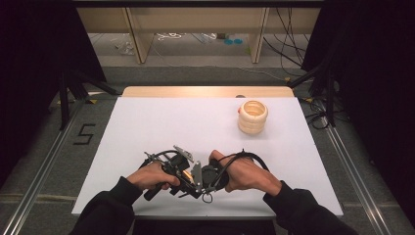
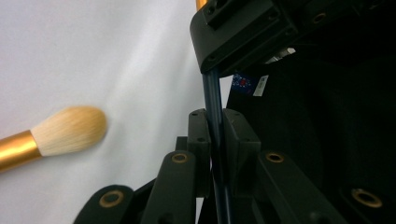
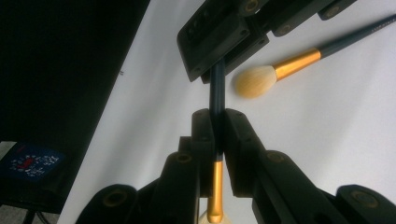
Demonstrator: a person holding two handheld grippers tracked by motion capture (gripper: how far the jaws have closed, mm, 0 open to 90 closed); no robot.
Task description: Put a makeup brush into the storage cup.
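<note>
Both claws clench one dark-handled brush [image 3: 216, 100] above the tabletop [image 1: 161, 127] — left claw [image 2: 215, 135] and right claw [image 3: 217, 135] grasping its handle together, probably a handover; another brush [image 3: 275, 72] lies nearby.

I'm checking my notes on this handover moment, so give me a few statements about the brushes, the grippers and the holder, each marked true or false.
1. The left gripper and the right gripper both clamp the same slim dark blue brush handle. True.
2. The second brush with gold ferrule and pale bristles stands in the cream ribbed round holder. False: it lies flat on the white table, free of both grippers.
3. The cream ribbed round holder stands on the far right part of the table, apart from both grippers. True.
4. The right gripper's jaws stand wide open. False: they are shut on the handle, just above its gold ferrule.
</note>
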